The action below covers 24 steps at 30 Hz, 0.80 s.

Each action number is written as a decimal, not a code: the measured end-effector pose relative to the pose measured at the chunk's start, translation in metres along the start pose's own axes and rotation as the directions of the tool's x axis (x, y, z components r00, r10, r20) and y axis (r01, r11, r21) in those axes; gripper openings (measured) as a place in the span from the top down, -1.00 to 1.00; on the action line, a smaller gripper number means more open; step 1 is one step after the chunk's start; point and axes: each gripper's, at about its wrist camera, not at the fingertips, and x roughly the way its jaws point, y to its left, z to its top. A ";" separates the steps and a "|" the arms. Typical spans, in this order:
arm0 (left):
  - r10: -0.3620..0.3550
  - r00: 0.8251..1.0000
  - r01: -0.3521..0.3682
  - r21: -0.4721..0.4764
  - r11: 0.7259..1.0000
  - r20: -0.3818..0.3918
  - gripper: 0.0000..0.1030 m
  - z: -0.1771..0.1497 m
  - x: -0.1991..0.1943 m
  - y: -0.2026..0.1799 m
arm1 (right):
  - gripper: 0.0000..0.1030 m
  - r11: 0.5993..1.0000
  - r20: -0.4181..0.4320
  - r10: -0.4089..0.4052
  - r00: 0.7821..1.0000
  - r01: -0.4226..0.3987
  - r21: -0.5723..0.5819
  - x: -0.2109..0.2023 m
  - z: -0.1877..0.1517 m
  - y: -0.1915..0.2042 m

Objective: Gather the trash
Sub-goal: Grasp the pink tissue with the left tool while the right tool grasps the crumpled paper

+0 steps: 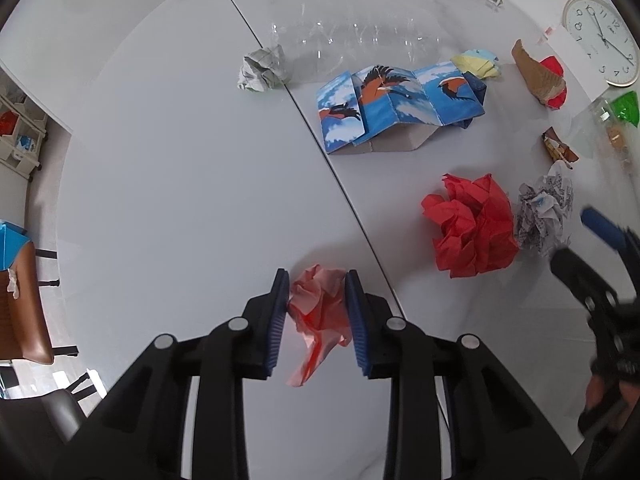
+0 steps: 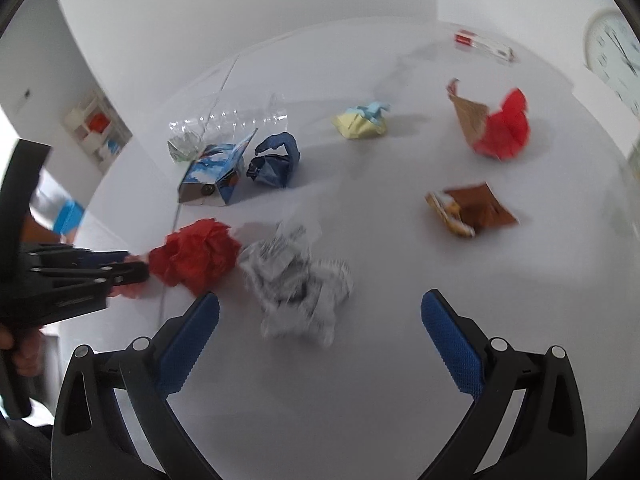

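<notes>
your left gripper (image 1: 316, 312) is clamped on the pink paper wad (image 1: 318, 312), pads squeezing both sides so it lifts w/o slipping. your right gripper (image 2: 320, 344) hangs wide open, holding nothing, over the grey newsprint ball (image 2: 298, 280), prob next pick; the red tissue wad (image 2: 196, 256) lies just beside it on the white table (image 2: 380, 208).

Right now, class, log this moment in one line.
left gripper: shut on pink paper | right gripper: open above grey paper ball | table: more trash

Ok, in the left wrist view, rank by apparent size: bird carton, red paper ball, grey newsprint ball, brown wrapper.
1. bird carton
2. red paper ball
3. grey newsprint ball
4. brown wrapper

Fisheye distortion at the edge makes the last two less sure.
</notes>
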 end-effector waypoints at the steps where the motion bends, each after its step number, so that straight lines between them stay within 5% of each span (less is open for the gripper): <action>1: 0.000 1.000 0.000 0.001 1.000 0.000 0.44 -0.001 -0.001 0.000 | -0.94 1.000 -0.002 0.002 1.000 -0.002 -0.013 0.004 0.002 0.000; 8: -0.007 1.000 0.007 -0.012 1.000 0.015 0.44 -0.002 -0.014 0.009 | -0.67 0.995 -0.034 0.041 0.999 -0.044 -0.091 0.026 0.011 0.004; 12: -0.018 0.999 0.019 -0.028 0.999 0.027 0.44 -0.001 -0.021 0.015 | -0.14 0.987 -0.045 0.050 0.998 -0.056 -0.148 0.031 0.012 0.010; 24: -0.041 0.998 0.043 -0.023 0.999 0.056 0.44 -0.021 -0.052 0.042 | -0.08 0.997 -0.050 -0.027 0.998 0.023 -0.075 -0.005 0.004 0.012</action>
